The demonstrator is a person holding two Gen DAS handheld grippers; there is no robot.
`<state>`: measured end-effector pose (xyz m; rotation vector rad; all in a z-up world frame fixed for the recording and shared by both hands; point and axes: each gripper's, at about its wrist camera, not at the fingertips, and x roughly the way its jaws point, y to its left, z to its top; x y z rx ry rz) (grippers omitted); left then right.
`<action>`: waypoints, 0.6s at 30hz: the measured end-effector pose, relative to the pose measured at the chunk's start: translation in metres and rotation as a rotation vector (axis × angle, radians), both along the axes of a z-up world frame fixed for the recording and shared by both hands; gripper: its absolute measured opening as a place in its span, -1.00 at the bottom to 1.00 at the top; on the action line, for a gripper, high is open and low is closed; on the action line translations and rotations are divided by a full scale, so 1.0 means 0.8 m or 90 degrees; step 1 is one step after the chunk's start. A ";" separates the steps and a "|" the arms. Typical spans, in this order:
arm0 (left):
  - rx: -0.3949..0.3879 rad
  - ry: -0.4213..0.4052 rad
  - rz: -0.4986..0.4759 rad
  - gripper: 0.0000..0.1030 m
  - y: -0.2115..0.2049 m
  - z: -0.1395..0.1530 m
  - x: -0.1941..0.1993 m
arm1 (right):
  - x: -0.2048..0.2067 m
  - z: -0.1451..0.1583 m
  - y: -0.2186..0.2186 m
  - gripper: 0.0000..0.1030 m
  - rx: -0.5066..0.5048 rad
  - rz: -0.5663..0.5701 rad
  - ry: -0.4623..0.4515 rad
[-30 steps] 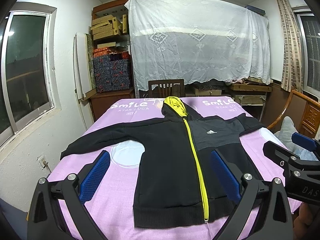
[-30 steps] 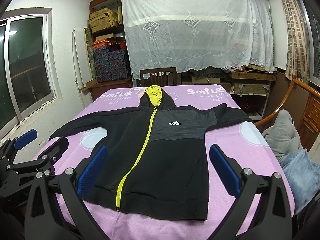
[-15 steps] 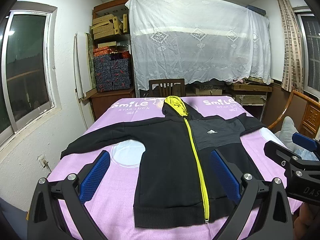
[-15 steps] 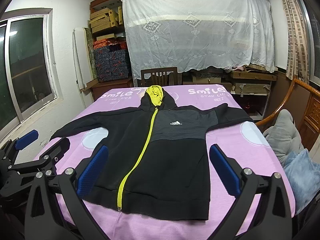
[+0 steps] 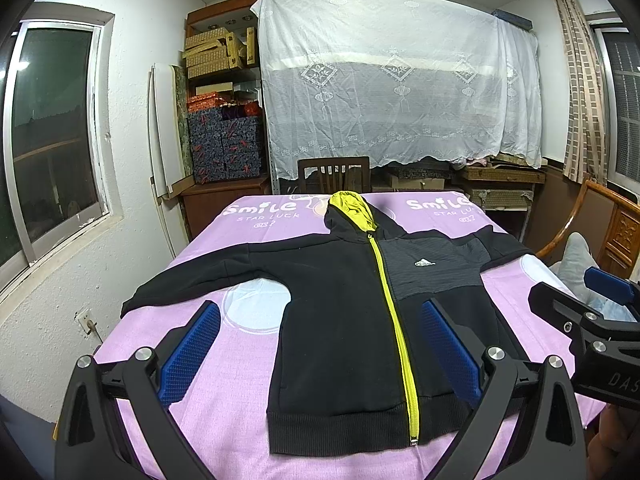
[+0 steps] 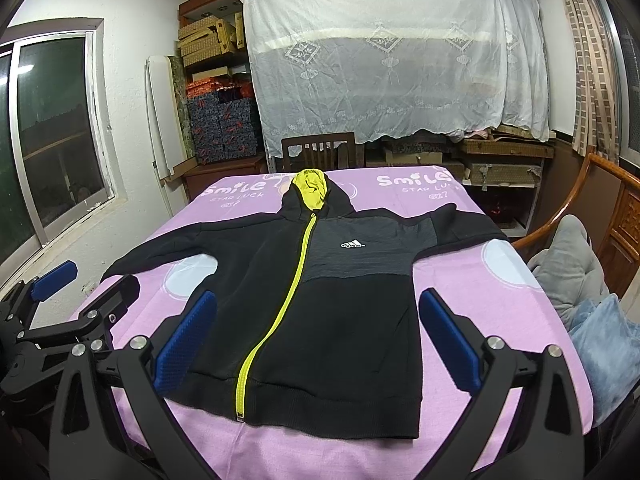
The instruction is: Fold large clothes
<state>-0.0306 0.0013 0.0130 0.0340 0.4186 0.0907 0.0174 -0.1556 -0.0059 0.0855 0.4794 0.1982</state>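
Note:
A black zip hoodie (image 5: 340, 304) (image 6: 332, 308) with a yellow zipper and yellow hood lining lies flat, front up, on the purple table cover (image 5: 236, 432) (image 6: 500, 280). Both sleeves spread out sideways and the hem faces me. My left gripper (image 5: 320, 344) hangs open above the hem, with nothing between its blue pads (image 5: 192, 348). My right gripper (image 6: 316, 336) is also open above the hem, empty. Each gripper shows at the other view's edge: the right gripper (image 5: 600, 320), the left gripper (image 6: 72, 308).
A wooden chair (image 5: 334, 174) stands at the table's far end, before shelves under a white lace cloth (image 5: 400, 80). Stacked boxes (image 5: 224, 144) fill the back left. A wooden armchair (image 6: 592, 216) with grey and blue fabric (image 6: 576, 276) stands right. A window (image 5: 48, 128) lines the left wall.
Both views have shifted only slightly; the hoodie lies as before and both grippers stay open.

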 end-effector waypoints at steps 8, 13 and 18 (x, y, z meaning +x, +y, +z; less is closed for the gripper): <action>-0.001 0.002 0.001 0.93 0.002 -0.005 0.001 | 0.000 0.000 0.003 0.91 0.001 0.001 0.001; -0.001 0.006 0.001 0.93 0.004 -0.011 0.002 | -0.001 0.000 0.005 0.91 0.001 0.001 0.002; -0.002 0.009 0.001 0.93 0.005 -0.015 0.003 | -0.001 -0.004 0.007 0.91 0.004 0.002 0.005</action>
